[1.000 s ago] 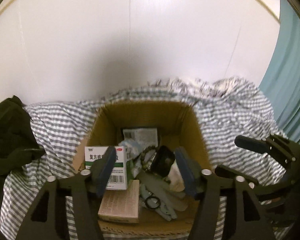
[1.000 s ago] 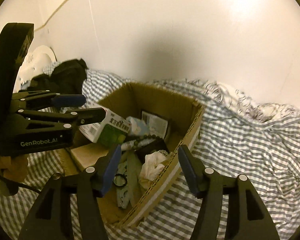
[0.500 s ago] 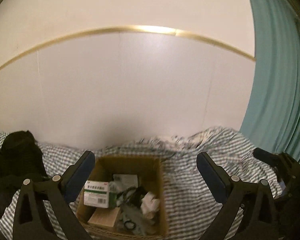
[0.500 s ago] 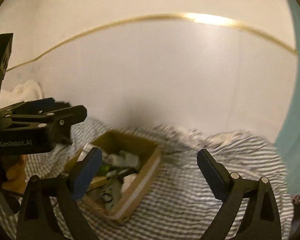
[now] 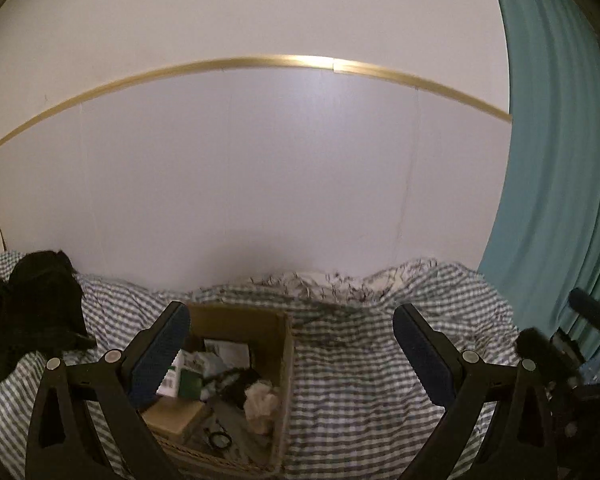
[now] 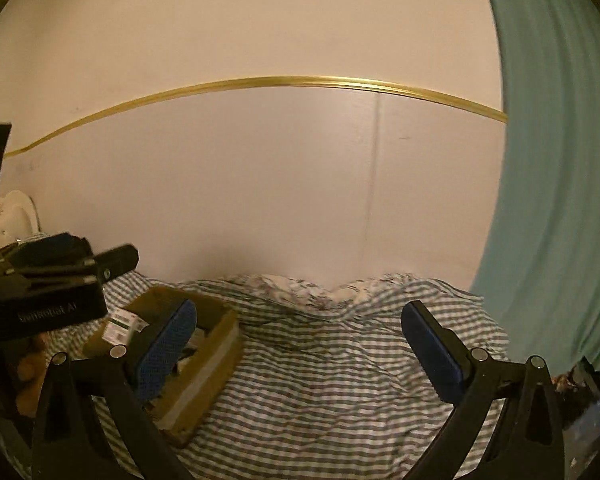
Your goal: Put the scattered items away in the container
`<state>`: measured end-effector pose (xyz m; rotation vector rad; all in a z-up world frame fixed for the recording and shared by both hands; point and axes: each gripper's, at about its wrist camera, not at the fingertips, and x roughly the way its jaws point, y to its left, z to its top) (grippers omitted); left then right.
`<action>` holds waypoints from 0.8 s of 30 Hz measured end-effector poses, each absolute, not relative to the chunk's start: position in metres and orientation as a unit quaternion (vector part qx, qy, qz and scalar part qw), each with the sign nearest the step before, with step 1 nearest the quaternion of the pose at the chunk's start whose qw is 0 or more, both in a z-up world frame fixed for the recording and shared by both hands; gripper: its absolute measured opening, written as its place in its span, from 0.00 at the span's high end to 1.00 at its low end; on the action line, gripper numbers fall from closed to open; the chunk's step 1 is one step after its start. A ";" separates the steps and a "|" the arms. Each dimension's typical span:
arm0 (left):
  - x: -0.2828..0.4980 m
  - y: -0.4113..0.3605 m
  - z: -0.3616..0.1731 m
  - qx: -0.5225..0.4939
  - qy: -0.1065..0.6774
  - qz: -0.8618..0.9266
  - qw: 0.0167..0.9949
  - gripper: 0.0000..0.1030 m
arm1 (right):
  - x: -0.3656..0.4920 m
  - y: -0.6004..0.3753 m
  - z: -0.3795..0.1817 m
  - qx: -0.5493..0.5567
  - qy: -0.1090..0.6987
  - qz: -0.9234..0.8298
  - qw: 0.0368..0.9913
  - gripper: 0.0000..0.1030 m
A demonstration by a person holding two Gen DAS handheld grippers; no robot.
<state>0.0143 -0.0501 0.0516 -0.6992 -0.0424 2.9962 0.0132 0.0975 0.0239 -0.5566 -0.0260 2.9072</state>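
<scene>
Left gripper (image 5: 290, 346): I've got the jaws spread wide, nothing between them. Both blue pads (image 5: 160, 354) are clear of everything.

Box (image 5: 286, 344) sits low in the left wrist view, mostly between the fingers but hard over toward the left one. The left pad overlaps its left wall from the camera's angle; can't tell if they touch. Inside the box: a white-green carton (image 5: 178, 376) right behind the left pad, a tan packet (image 5: 176, 424) below it, a crumpled tissue (image 5: 262, 402) toward the right wall, a black ring (image 5: 219, 439) near the front edge, and dark bits I can't identify.

Right gripper (image 6: 298, 338): jaws also fully apart, empty. In its view the box (image 6: 204, 380) lies behind and beside the left finger, and only sheet (image 6: 320, 380) shows in the gap. The left gripper body (image 6: 48, 292) is off past that finger, above the box.

Checked sheet covers the bed under everything. Black cloth (image 5: 36, 300) is piled outside the left finger, well apart from the box. Teal curtain (image 5: 560, 160) is beyond the right finger. White wall (image 5: 260, 180) ahead with a gold strip (image 5: 284, 60).
</scene>
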 end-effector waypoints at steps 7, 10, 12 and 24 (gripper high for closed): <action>0.012 -0.023 0.010 -0.259 0.008 0.965 0.027 0.00 | 0.027 0.118 -0.009 -0.217 0.005 0.968 0.123 0.00; 0.011 -0.015 -0.003 -0.275 0.008 0.960 0.041 0.00 | 0.029 0.127 -0.026 -0.241 0.015 0.962 0.129 0.00; 0.011 -0.011 -0.007 -0.281 0.013 0.959 0.045 0.00 | 0.029 0.133 -0.031 -0.251 0.017 0.958 0.135 0.00; 0.016 -0.010 -0.012 -0.282 0.026 0.958 0.049 0.00 | 0.035 0.147 -0.040 -0.259 0.053 0.953 0.150 0.00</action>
